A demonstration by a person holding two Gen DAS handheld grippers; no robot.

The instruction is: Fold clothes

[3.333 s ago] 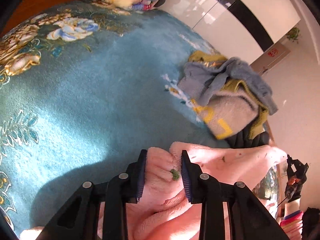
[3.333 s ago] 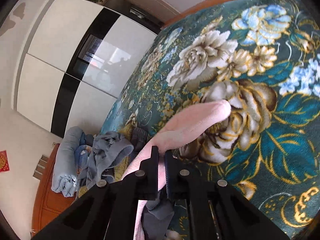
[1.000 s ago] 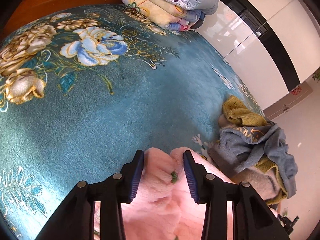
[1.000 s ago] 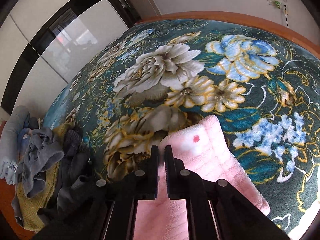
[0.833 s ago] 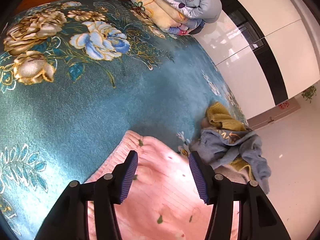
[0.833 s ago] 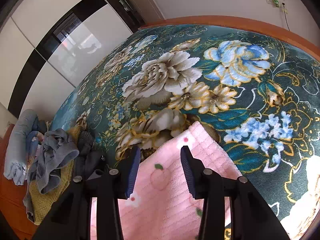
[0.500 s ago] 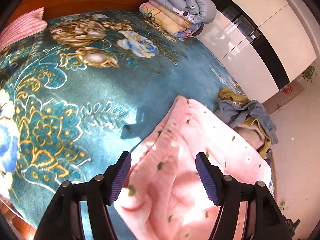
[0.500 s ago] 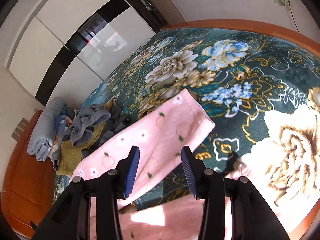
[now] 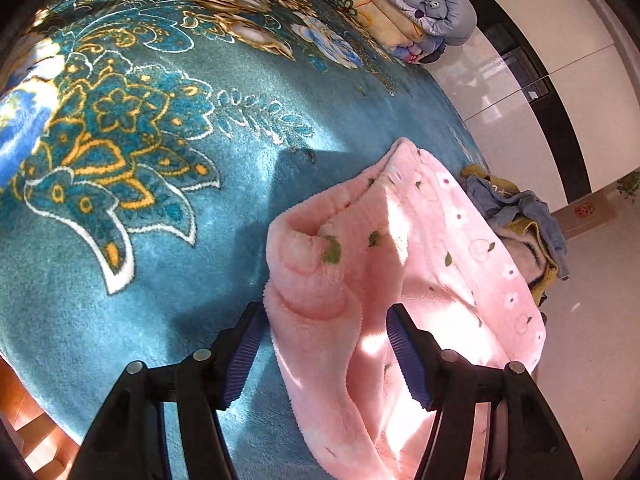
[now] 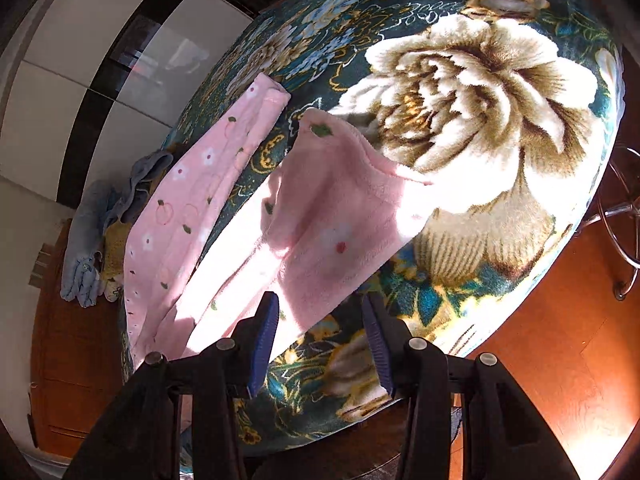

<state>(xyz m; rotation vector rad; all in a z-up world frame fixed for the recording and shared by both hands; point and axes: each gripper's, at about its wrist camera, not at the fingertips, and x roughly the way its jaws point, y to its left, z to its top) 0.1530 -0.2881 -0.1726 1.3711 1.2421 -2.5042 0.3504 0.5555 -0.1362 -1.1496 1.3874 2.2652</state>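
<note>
Pink fleece trousers with small fruit and flower prints [image 9: 436, 264] lie spread on a teal floral blanket [image 9: 132, 184] covering the bed. In the right wrist view the trousers [image 10: 320, 216] show two legs reaching away from me. My left gripper [image 9: 326, 338] is open, its jaws on either side of a rumpled near end of the pink cloth, holding nothing. My right gripper [image 10: 320, 330] is open above the other near end at the bed's edge, also empty.
A heap of grey, blue and mustard clothes [image 9: 520, 220] lies beyond the trousers; it also shows in the right wrist view [image 10: 120, 216]. Folded quilts [image 9: 404, 4] are stacked at the far side. Orange wood floor [image 10: 560, 340] and a chrome chair base [image 10: 624, 216] lie beside the bed.
Both grippers let go of the pink trousers, opened wide and pulled back toward the near bed edge. The trousers now lie laid out on the blanket.
</note>
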